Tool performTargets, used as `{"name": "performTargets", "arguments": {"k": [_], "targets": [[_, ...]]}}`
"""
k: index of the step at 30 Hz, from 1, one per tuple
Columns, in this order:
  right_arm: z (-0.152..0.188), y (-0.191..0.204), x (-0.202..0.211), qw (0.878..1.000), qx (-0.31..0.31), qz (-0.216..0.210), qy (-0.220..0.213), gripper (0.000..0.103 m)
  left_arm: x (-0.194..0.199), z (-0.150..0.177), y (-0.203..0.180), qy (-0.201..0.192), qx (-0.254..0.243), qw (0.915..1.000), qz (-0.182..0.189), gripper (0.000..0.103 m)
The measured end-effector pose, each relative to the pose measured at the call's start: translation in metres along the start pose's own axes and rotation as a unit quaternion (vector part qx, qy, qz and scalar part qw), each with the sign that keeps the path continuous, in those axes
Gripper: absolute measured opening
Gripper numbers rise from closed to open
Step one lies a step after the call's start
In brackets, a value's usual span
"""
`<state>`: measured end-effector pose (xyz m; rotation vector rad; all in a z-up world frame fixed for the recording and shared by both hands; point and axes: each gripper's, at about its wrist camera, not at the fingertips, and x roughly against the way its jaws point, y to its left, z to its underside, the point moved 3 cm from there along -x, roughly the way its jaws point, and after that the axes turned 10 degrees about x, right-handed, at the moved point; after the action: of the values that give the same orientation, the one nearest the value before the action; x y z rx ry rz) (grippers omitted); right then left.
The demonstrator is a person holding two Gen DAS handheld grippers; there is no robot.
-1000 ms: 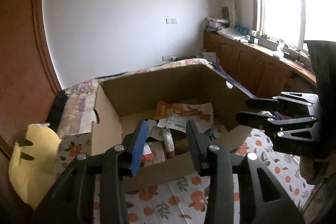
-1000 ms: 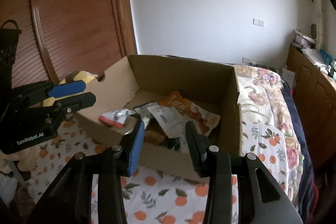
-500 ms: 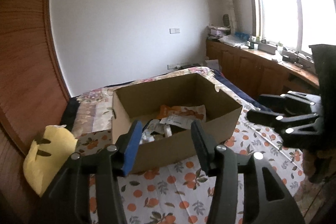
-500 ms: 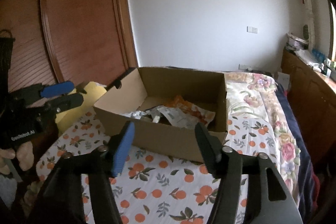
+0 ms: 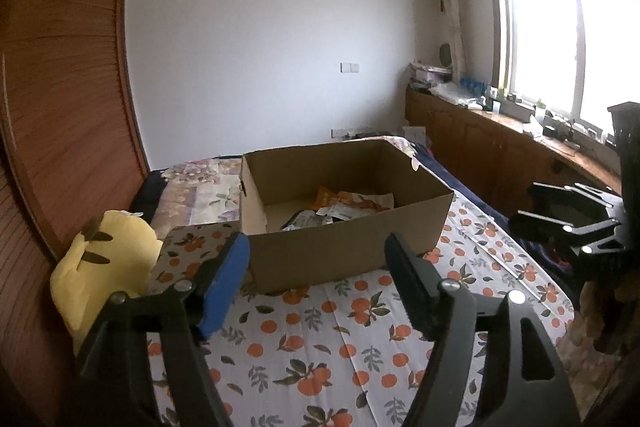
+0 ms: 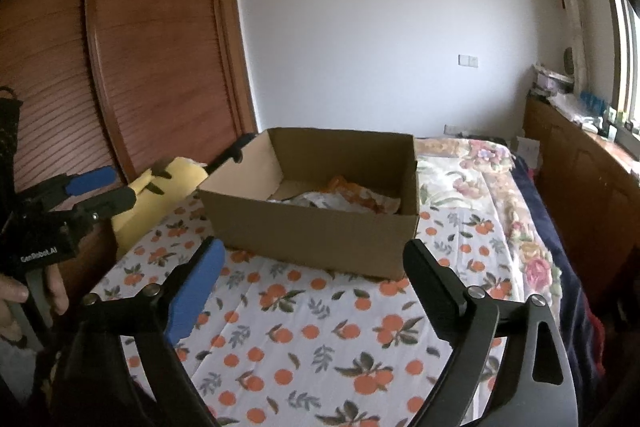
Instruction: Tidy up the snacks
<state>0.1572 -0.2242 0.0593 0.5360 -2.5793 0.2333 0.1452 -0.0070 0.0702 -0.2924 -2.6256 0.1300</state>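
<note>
**Both grippers standing open and empty, short of the snack box**

The box [image 5: 348, 223] is sitting on the bed [image 5: 320, 339], on a white sheet printed with oranges. It is open at the top, and the snacks [image 5: 344, 205] are lying loose on its floor: an orange packet toward the back and white and silvery wrappers in front of it. Seen from the right wrist, the same packets [image 6: 344, 197] are showing just over the near wall of the box [image 6: 320, 235].

The left gripper [image 5: 316, 279] is hovering over the sheet, pointing at the near wall of the box. Its jaws have just been opening and are now standing wide apart, with nothing between them. Its blue pad is on the left finger, and the right finger is plain black.

The right gripper [image 6: 312, 275] is likewise hanging over the sheet in front of the box, clear of the cardboard. Its jaws have also just been opening and are gaping wide, holding nothing.

Each gripper is showing at the edge of the other's view: the right one at the far right of the left wrist view, the left one at the far left of the right wrist view, with a hand [image 6: 24, 299] gripping its handle.

A yellow plush [image 5: 104, 267] is lying at the left edge of the bed, beside the box and against a wooden louvred door [image 6: 132, 59].
</note>
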Motion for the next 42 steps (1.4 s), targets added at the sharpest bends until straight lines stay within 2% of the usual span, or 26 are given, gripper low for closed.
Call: {"name": "performTargets", "arguments": {"k": [4,10,12,14,17,30,35,42], "targets": [[0.009,0.007,0.009,1.000,-0.004,-0.003,-0.006,0.103,0.018,0.008,-0.001,-0.007,0.004,1.0000,-0.005,0.075],[0.020,0.013,0.017,1.000,-0.017,-0.010,-0.014,0.103,0.036,0.017,-0.004,-0.020,0.004,0.9997,-0.016,0.078],[0.023,0.013,0.021,1.000,-0.018,-0.006,-0.016,0.103,0.041,0.021,-0.005,-0.025,0.003,0.9995,-0.019,0.082],[0.027,0.013,0.025,1.000,-0.018,0.001,-0.017,0.103,0.045,0.024,-0.007,-0.029,0.002,0.9993,-0.022,0.093],[0.033,0.012,0.031,0.999,-0.022,0.013,-0.020,0.103,0.050,0.030,-0.010,-0.035,-0.004,0.9991,-0.025,0.095],[0.060,0.007,0.053,0.998,-0.048,0.037,-0.021,0.103,0.063,0.066,-0.008,-0.047,0.006,0.9982,-0.037,0.097],[0.070,0.009,0.057,0.997,-0.049,0.054,-0.022,0.103,0.063,0.083,-0.006,-0.051,0.001,0.9966,-0.065,0.097],[0.085,0.010,0.063,0.995,-0.062,0.072,-0.024,0.103,0.062,0.100,-0.004,-0.046,0.010,0.9961,-0.075,0.097]]}}
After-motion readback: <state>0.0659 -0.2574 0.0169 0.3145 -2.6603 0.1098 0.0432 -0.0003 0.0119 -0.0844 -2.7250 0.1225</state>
